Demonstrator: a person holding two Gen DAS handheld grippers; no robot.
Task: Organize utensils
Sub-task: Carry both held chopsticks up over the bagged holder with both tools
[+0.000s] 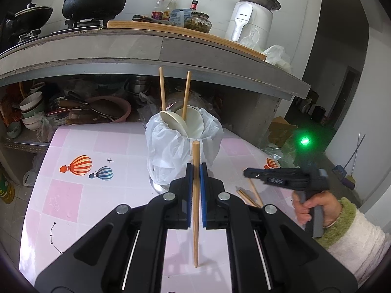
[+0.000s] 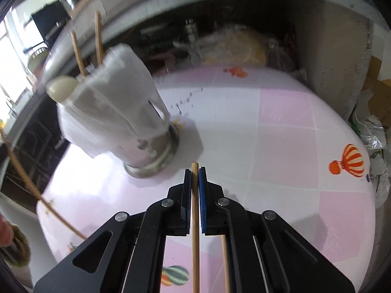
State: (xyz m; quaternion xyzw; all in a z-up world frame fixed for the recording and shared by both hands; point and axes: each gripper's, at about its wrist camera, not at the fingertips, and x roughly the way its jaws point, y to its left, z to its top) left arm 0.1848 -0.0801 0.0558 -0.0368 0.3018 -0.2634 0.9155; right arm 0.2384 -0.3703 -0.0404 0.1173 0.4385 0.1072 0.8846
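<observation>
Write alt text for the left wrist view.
The left hand-held gripper is shut on an upright wooden chopstick over a pink tablecloth. Behind stands a bag-lined utensil holder with two chopsticks and spoons; the right hand-held gripper is at right.

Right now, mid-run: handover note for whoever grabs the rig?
Left gripper: shut on a chopstick.
Right gripper: shut on another chopstick.
Holder, plastic-lined, stands on the pink table.
Done: two chopsticks and two spoons in it.
Left: drop in both held chopsticks, then the loose ones on the table.
</observation>
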